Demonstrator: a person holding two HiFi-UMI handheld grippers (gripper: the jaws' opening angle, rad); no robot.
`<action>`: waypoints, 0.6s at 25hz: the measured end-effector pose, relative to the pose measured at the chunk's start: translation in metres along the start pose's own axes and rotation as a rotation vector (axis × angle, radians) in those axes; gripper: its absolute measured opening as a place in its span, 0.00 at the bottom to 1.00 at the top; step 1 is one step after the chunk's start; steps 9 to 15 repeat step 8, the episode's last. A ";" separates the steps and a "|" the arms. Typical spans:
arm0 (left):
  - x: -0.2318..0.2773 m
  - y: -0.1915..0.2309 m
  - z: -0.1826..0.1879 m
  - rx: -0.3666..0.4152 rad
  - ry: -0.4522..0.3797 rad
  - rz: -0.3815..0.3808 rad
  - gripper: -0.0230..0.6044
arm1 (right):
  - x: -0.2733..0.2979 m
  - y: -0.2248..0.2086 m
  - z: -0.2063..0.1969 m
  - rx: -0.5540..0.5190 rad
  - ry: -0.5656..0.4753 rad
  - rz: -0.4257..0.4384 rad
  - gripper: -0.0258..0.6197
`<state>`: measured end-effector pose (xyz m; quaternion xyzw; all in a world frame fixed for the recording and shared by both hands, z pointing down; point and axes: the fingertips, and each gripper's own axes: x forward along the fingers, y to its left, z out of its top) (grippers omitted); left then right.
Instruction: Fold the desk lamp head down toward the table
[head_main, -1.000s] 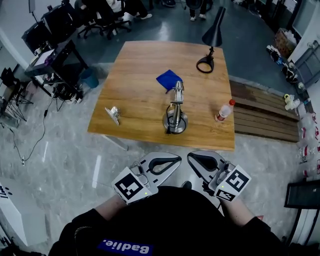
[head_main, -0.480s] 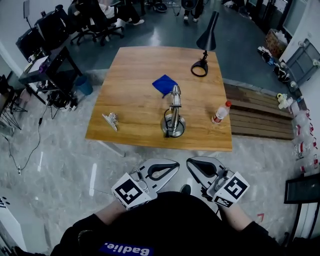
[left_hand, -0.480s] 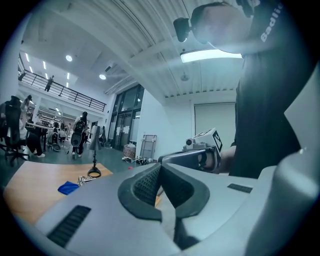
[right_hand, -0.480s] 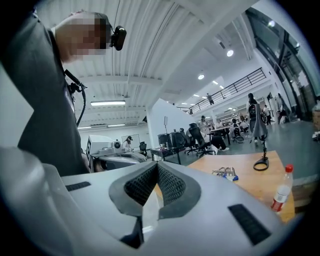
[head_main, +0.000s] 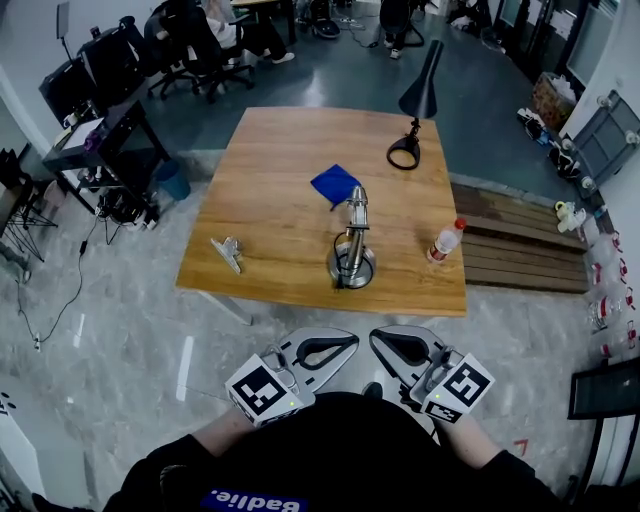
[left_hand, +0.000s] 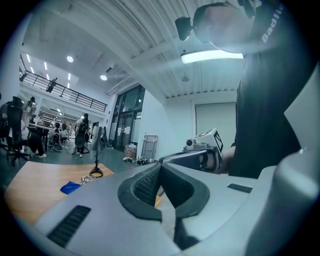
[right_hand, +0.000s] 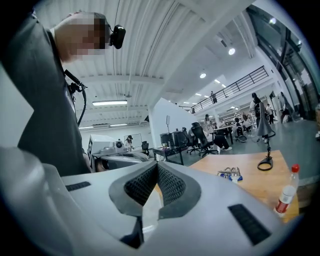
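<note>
Black-sleeved, holds left claw (head_main: 345, 342) and right claw (head_main: 380, 345) level before the torso, tips close together, both pinched closed, empty, short of bench (head_main: 280, 180).

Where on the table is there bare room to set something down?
Bare: the far left of the table, between blue cloth and left edge, and the strip between black lamp and bottle. Crowded: the middle, cloth by silver stand.

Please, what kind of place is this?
Probably a large open office or lab hall: office chairs and monitors beyond the wooden table, plus an upper gallery railing.
</note>
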<state>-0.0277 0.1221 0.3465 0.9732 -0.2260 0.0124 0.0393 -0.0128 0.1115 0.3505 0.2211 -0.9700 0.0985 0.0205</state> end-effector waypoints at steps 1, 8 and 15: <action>-0.001 0.000 0.000 -0.002 -0.003 0.002 0.05 | 0.001 0.001 0.000 0.000 0.000 0.001 0.05; -0.008 0.002 -0.004 0.005 0.010 0.000 0.05 | 0.004 0.003 -0.001 0.010 0.005 -0.001 0.05; -0.008 0.002 -0.004 0.005 0.010 0.000 0.05 | 0.004 0.003 -0.001 0.010 0.005 -0.001 0.05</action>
